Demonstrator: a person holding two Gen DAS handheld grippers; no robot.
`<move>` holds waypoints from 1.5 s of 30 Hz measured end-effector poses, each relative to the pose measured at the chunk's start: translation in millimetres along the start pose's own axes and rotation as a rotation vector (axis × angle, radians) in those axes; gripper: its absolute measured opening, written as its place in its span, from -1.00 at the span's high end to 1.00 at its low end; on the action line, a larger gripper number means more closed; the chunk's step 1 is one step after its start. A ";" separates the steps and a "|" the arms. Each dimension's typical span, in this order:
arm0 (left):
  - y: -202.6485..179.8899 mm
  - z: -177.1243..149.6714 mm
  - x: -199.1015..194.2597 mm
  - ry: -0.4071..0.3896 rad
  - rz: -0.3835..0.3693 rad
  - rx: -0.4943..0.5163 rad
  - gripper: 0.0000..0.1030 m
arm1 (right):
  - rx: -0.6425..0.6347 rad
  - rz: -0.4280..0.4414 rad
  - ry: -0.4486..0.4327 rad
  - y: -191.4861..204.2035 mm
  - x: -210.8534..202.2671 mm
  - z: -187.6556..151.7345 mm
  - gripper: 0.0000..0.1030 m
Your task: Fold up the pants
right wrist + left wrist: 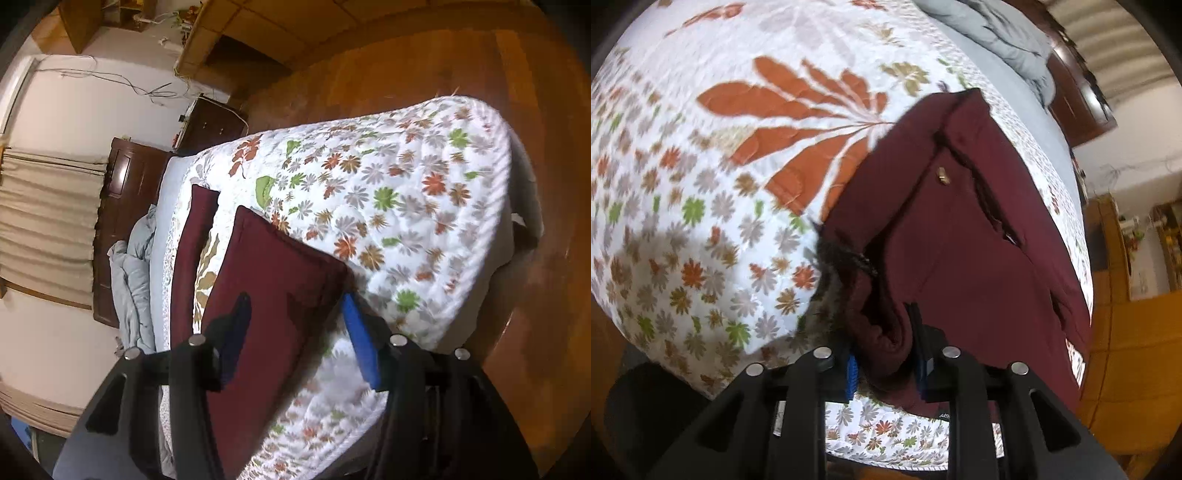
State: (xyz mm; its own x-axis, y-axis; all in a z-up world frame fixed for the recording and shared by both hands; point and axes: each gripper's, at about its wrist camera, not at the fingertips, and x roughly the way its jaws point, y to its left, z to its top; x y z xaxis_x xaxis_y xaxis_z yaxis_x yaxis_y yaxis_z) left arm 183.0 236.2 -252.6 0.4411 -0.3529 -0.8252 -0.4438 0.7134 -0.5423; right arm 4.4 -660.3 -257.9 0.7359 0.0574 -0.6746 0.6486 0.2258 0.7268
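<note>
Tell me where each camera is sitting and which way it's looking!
Left wrist: sits on the left gripper, looking along its fingers across the flowery quilt at the maroon pants; its black frame and blue pads show, pinching a bunch of the cloth.
Right wrist: sits on the right gripper, looking down the bed toward the wooden floor and white wall; its black fingers show spread wide, with the pants lying between them.
Shared: the maroon pants, the quilt and the grey blanket.

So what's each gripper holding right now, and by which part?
The left gripper pinches a bunched edge of the maroon pants. The right gripper is open, its fingers either side of a pant leg, gripping nothing.
</note>
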 end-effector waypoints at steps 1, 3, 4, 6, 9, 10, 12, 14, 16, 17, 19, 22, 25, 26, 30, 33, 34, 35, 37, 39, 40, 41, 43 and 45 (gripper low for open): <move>1.9 -1.2 -1.3 -0.017 0.029 -0.009 0.67 | -0.005 0.002 -0.001 2.1 4.8 1.7 -0.02; 3.5 -4.6 -5.6 -0.049 0.065 -0.044 0.73 | -0.013 -0.003 -0.023 2.6 3.2 1.2 0.38; 1.4 -5.8 -10.7 -0.077 0.075 -0.045 0.75 | -0.016 0.013 -0.030 5.5 1.5 1.3 0.61; 8.7 -6.2 -27.0 -0.134 0.057 -0.092 0.76 | -0.047 0.034 -0.028 14.7 -3.8 -1.8 0.62; 26.4 -8.5 -36.2 -0.135 0.021 -0.152 0.77 | -0.099 0.042 -0.022 29.4 -16.5 -8.3 0.63; 28.8 -11.2 -41.4 -0.150 0.032 -0.148 0.77 | -0.121 0.034 -0.024 32.7 -19.2 -10.1 0.63; 35.1 -13.9 -46.9 -0.173 0.031 -0.167 0.77 | -0.140 0.003 -0.002 27.5 -15.0 -10.0 0.63; 49.4 -15.6 -41.6 -0.162 0.040 -0.208 0.76 | -0.123 -0.045 0.063 9.2 5.2 -8.4 0.62; 45.6 -17.4 -35.8 -0.151 0.067 -0.181 0.72 | -0.141 -0.071 0.082 2.8 14.4 -8.4 0.60; 36.1 -18.7 -34.4 -0.140 0.086 -0.134 0.70 | -0.164 -0.079 0.079 5.6 12.1 -8.6 0.56; 27.2 -18.0 -35.1 -0.125 0.105 -0.101 0.56 | -0.216 -0.138 0.035 17.4 1.3 -7.8 0.35; 27.4 -8.9 -64.1 -0.182 0.145 -0.087 0.04 | -0.389 -0.220 -0.131 58.8 -33.0 -16.0 0.31; 7.7 8.3 -102.0 -0.313 0.221 0.055 -0.26 | -0.545 -0.146 -0.028 103.2 -13.2 -31.4 0.28; 2.3 17.0 -110.4 -0.333 0.202 0.086 -0.36 | -0.558 -0.132 0.039 111.3 4.2 -35.9 0.31; -35.9 61.7 -110.0 -0.333 0.066 0.170 -0.74 | -0.497 -0.199 0.119 89.9 43.4 -27.9 0.20; -63.7 97.3 -90.6 -0.299 -0.016 0.239 -0.93 | -0.462 -0.223 0.158 67.9 46.0 -17.5 0.51; -72.4 109.6 -79.8 -0.258 -0.041 0.264 -0.93 | -0.474 -0.233 0.149 73.5 40.5 -15.9 0.37; -85.0 127.7 -62.2 -0.190 -0.061 0.291 -0.93 | -0.503 -0.246 0.122 85.0 34.6 -14.2 0.01; -103.1 154.9 -32.4 -0.111 -0.040 0.323 -0.93 | -0.569 -0.236 0.089 112.2 26.3 -14.2 -0.22; -123.5 187.6 4.3 -0.024 -0.026 0.398 -0.93 | -0.594 -0.214 0.117 134.4 36.3 -8.5 -0.26; -126.2 194.7 15.9 0.007 -0.035 0.419 -0.93 | -0.604 -0.203 0.132 145.9 44.6 -6.2 -0.26; -131.8 207.5 34.1 0.049 -0.049 0.440 -0.93 | -0.611 -0.189 0.147 155.3 53.7 -3.6 -0.26; -135.7 230.2 66.1 0.084 -0.040 0.463 -0.93 | -0.621 -0.170 0.171 170.3 70.6 -6.0 -0.28; -134.0 242.7 90.7 0.124 -0.046 0.478 -0.93 | -0.639 -0.167 0.201 188.2 93.8 -10.8 -0.28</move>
State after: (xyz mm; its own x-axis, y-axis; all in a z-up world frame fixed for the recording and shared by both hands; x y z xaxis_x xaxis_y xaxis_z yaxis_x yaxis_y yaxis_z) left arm 471.7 255.6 -216.5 0.3424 -0.4394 -0.8305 -0.0058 0.8829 -0.4695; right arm 193.3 -601.9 -185.8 0.5454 0.1374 -0.8269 0.4629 0.7730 0.4338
